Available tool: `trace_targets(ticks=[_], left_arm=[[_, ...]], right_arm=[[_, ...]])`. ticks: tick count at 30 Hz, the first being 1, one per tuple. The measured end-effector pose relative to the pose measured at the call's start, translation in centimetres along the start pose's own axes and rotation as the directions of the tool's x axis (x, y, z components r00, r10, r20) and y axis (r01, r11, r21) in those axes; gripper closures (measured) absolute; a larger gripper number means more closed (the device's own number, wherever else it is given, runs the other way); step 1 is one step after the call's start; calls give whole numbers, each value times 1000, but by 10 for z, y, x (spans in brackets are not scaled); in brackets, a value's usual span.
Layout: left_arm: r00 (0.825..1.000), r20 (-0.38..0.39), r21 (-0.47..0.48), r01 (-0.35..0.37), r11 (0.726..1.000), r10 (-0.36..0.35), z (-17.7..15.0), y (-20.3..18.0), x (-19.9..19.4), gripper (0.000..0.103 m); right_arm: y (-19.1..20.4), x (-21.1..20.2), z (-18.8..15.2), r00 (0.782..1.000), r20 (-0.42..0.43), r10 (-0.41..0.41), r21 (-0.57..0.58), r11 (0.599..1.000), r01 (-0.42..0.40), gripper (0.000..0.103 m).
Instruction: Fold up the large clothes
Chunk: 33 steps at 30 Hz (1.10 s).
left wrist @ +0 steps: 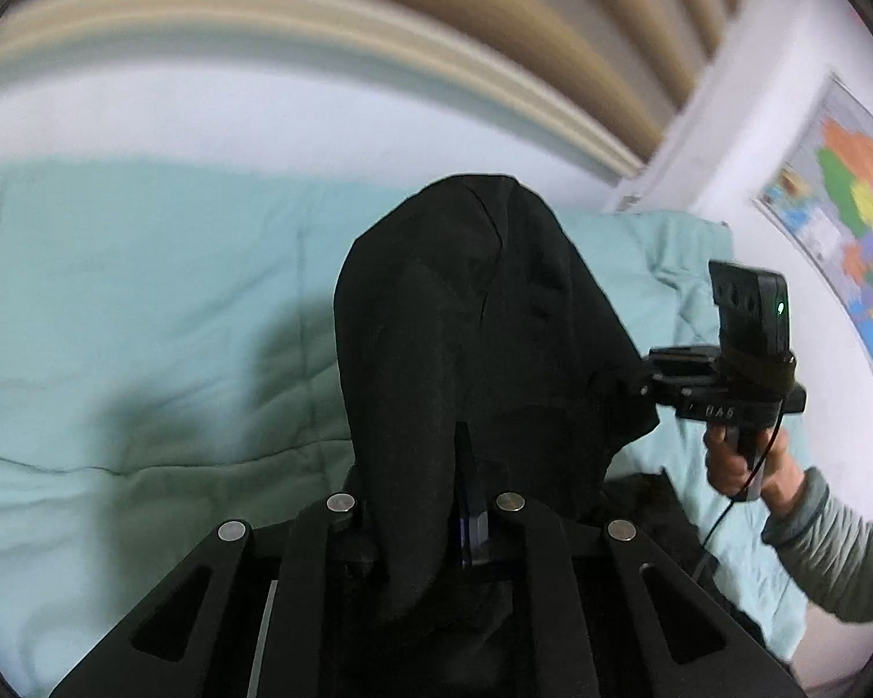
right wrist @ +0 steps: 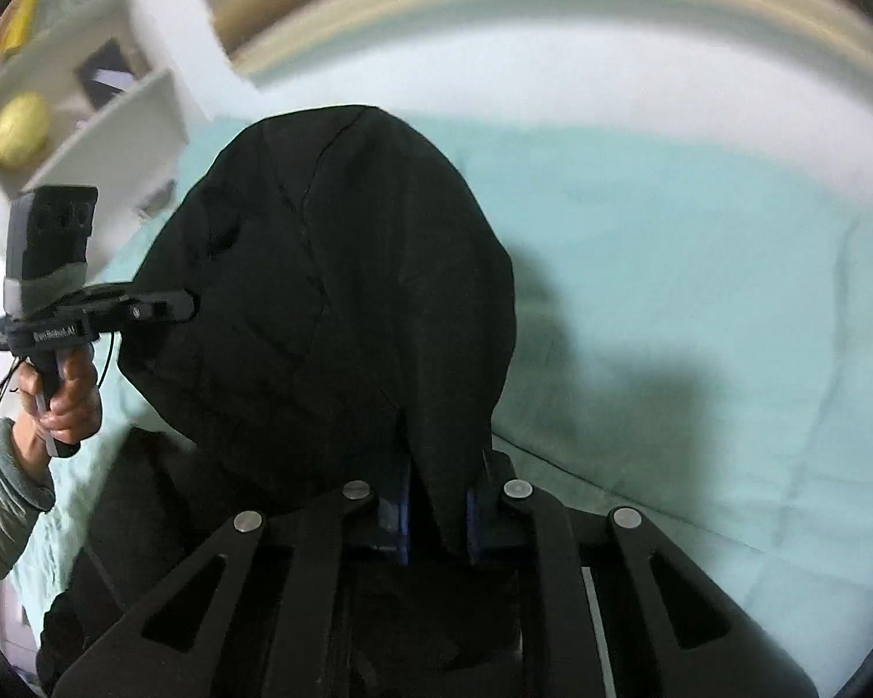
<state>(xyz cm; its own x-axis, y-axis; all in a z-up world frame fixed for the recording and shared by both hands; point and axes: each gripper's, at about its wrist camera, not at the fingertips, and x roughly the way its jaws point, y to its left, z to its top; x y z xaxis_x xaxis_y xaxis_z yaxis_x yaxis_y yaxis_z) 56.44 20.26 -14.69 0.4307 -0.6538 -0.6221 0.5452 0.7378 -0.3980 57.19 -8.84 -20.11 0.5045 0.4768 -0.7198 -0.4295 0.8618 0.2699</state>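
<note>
A large black garment hangs bunched over my left gripper, which is shut on a fold of it. The cloth hides most of both fingers. To the right, a hand holds my right gripper, whose tips are buried in the same cloth. In the right wrist view the black garment drapes over my right gripper, shut on a fold between its blue pads. At the left of that view my left gripper grips the garment's edge. The cloth is lifted above a mint-green quilt.
The mint-green quilt covers a bed below both grippers. A coloured map hangs on the white wall at the right. White shelves holding a yellow ball stand at the left. A grey sleeve reaches in.
</note>
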Motion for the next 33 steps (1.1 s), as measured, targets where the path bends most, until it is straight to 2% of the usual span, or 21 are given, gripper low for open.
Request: trace_targets(ticks=[3, 6, 10, 12, 14, 15, 18, 21, 23, 25, 26, 30, 33], left_arm=[[998, 60, 78, -24, 997, 19, -10, -44, -43, 88], [996, 85, 139, -45, 989, 33, -30, -84, -82, 88], [997, 76, 186, -39, 982, 25, -70, -126, -126, 88], [997, 50, 192, -62, 980, 53, -96, -140, -136, 88], [995, -7, 172, -93, 981, 96, -125, -142, -132, 88], [992, -48, 142, -109, 984, 117, -141, -137, -126, 87], [971, -157, 73, -173, 982, 183, -182, -128, -108, 87], [964, -176, 29, -199, 980, 200, -200, -123, -118, 87], [966, -160, 14, -204, 979, 204, -196, -121, -129, 87], [968, -128, 17, -216, 976, 216, -185, -123, -141, 87], [970, -101, 13, -219, 976, 219, -177, -122, -152, 87], [982, 38, -33, -184, 982, 185, -141, -124, -187, 87], [982, 84, -31, -166, 986, 168, -113, -134, -184, 87]], right_arm=[[36, -41, -9, 998, 60, -34, -46, 998, 37, 88], [71, -83, -31, 992, 104, -67, -76, 994, 75, 89], [116, -130, -78, 985, 124, -123, -115, 984, 137, 89], [134, -136, -105, 982, 115, -149, -115, 980, 162, 88], [141, -129, -130, 979, 89, -184, -93, 977, 192, 85], [141, -114, -149, 977, 29, -212, -69, 975, 213, 85], [140, -83, -194, 971, -122, -206, 4, 978, 208, 83], [139, -81, -221, 961, -195, -197, 73, 974, 215, 79], [138, -96, -225, 960, -196, -202, 104, 969, 225, 77], [137, -111, -218, 962, -184, -204, 128, 965, 229, 67], [136, -119, -213, 963, -173, -209, 133, 963, 233, 66], [139, -154, -169, 969, -82, -234, 133, 961, 243, 62], [146, -169, -133, 982, -18, -189, 127, 974, 189, 56]])
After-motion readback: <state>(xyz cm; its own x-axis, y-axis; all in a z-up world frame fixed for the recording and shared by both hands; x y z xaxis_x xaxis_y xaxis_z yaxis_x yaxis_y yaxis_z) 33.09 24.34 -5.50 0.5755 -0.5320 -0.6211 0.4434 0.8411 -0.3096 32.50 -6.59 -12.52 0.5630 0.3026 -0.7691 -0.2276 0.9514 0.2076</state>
